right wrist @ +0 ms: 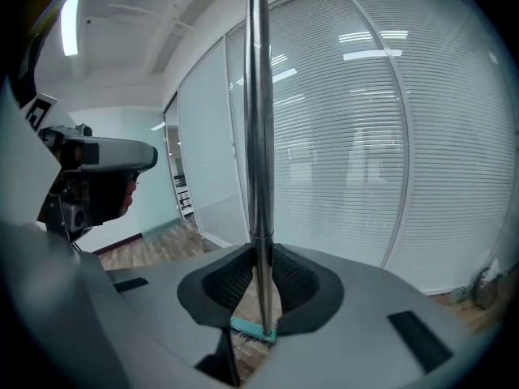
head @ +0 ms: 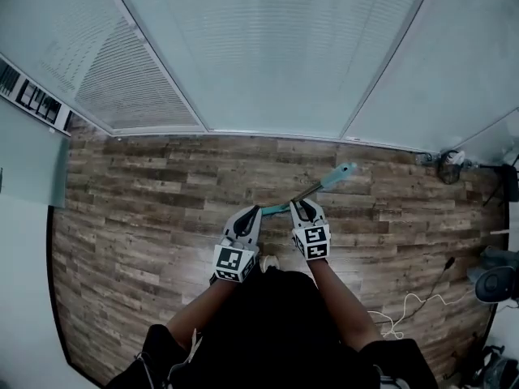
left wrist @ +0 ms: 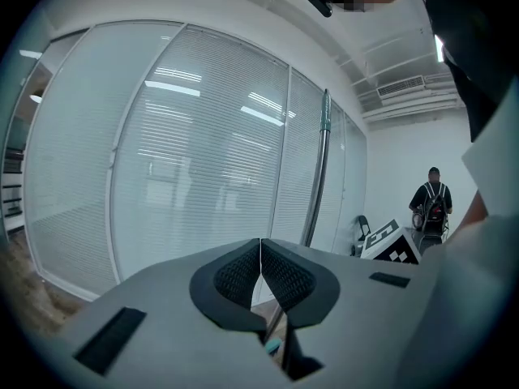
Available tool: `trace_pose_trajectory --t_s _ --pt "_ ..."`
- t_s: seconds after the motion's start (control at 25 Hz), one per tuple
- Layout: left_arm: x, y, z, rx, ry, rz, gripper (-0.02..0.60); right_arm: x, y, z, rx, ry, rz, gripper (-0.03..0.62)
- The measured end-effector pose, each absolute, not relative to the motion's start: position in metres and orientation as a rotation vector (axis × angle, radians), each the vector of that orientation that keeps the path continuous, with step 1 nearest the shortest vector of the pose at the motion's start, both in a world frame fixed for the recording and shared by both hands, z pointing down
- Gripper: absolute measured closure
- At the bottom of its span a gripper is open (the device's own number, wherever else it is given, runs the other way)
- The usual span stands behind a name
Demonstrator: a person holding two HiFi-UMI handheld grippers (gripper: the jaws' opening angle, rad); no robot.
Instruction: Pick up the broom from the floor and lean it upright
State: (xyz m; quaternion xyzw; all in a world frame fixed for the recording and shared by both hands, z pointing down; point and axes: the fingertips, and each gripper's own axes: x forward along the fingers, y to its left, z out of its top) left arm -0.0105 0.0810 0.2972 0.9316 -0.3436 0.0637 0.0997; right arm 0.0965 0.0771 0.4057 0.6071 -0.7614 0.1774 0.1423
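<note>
The broom's metal pole (right wrist: 258, 120) stands nearly upright between the pads of my right gripper (right wrist: 261, 267), which is shut on it just above the teal broom head (right wrist: 251, 329). In the head view the right gripper (head: 302, 209) holds the pole (head: 308, 191), which ends in a teal grip (head: 340, 171). My left gripper (head: 247, 215) hangs just to the left of it. In the left gripper view its pads (left wrist: 259, 258) meet with nothing between them, and the pole (left wrist: 319, 177) rises just beyond them.
Wood-plank floor (head: 130, 217) runs up to glass walls with white blinds (head: 268, 47). Cables (head: 405, 310) and dark equipment (head: 495, 282) lie at the right; small items (head: 448, 167) sit in the far right corner. A person with a backpack (left wrist: 430, 205) stands in the distance.
</note>
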Motion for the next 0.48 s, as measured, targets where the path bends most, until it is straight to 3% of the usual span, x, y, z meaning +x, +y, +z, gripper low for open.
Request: trace_pose_trajectory --t_s 0.48 --pt "0.144 -0.011 0.334 2.818 -0.655 0.225 0.563 0.265 0.028 0.425 2.111 -1.937 0.579 0.511"
